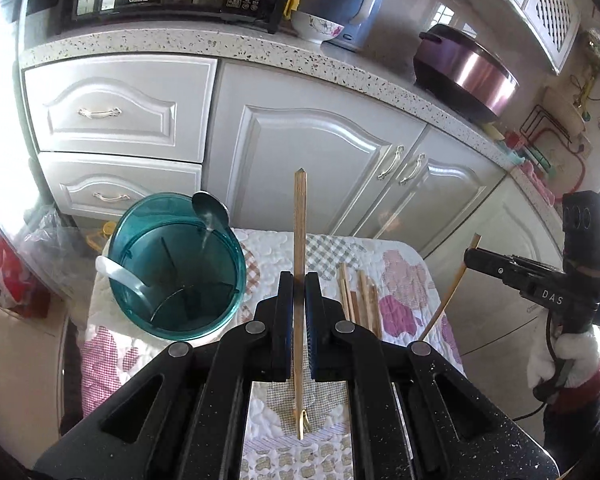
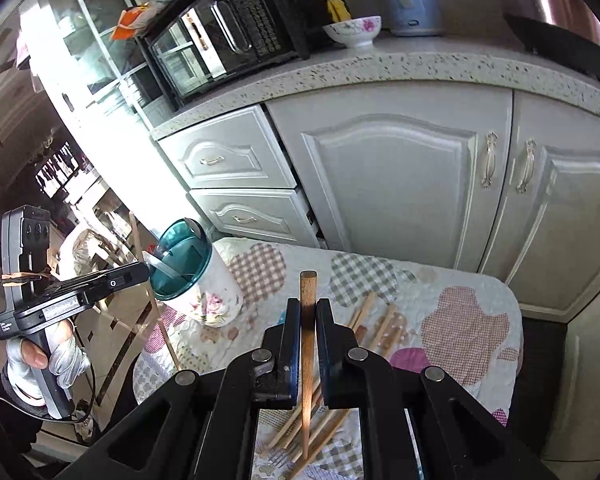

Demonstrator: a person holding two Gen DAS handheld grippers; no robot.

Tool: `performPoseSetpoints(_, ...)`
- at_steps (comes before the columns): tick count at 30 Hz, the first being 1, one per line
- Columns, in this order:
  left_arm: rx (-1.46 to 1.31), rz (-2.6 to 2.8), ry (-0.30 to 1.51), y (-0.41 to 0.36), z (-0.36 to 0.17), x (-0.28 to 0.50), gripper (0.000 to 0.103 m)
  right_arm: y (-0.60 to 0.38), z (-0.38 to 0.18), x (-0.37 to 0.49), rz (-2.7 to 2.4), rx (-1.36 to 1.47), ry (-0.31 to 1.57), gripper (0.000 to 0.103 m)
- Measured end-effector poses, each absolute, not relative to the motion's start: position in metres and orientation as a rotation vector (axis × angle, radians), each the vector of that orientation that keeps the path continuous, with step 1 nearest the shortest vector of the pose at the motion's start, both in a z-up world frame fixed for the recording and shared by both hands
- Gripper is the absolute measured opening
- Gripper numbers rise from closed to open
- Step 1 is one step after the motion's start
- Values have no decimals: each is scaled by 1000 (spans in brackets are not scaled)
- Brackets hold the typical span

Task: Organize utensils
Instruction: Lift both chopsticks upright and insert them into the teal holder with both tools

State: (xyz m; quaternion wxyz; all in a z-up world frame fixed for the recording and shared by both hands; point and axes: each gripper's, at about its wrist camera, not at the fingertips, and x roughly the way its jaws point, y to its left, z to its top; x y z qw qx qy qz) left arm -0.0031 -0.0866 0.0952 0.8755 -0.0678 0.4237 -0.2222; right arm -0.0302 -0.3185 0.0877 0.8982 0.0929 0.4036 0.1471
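Kitchen bench (image 1: 404, 264) with a quilt, cup (image 1: 178, 268) and loose sticks (image 1: 360, 296).
Left hand-held gripper (image 1: 299, 304) squeezes a gold fork (image 1: 300, 280); right hand-held gripper (image 2: 308, 332) squeezes a chopstick (image 2: 308, 360).

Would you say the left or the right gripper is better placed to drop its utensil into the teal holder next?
Left, probably. The left gripper holds its fork right beside the teal holder; the right gripper with its chopstick sits farther away.

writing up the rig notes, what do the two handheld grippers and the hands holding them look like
Both grippers are matte black with speckled linkage arms, silver round pivot pins and flat dark pads: left gripper, right gripper. The right one, seen side-on, carries white "DAS" lettering, a boxy black camera block and a black cable trailing from the grip. The left hand and right hand wear white gloves.
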Motion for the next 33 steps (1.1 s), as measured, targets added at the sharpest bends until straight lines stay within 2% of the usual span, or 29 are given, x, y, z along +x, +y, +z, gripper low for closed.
performPoseSetpoints(17, -194, -432, 770, -34, 141, -12, 4, -246, 143, -10, 411, 73, 753, 7)
performPoseSetpoints(25, -217, -347, 643, 2, 187, 4, 4, -216, 197, 7, 464, 33, 651, 7)
performPoseSetpoints(33, -193, -242, 561, 12, 191, 41, 4, -176, 217, 36, 496, 13, 602, 7)
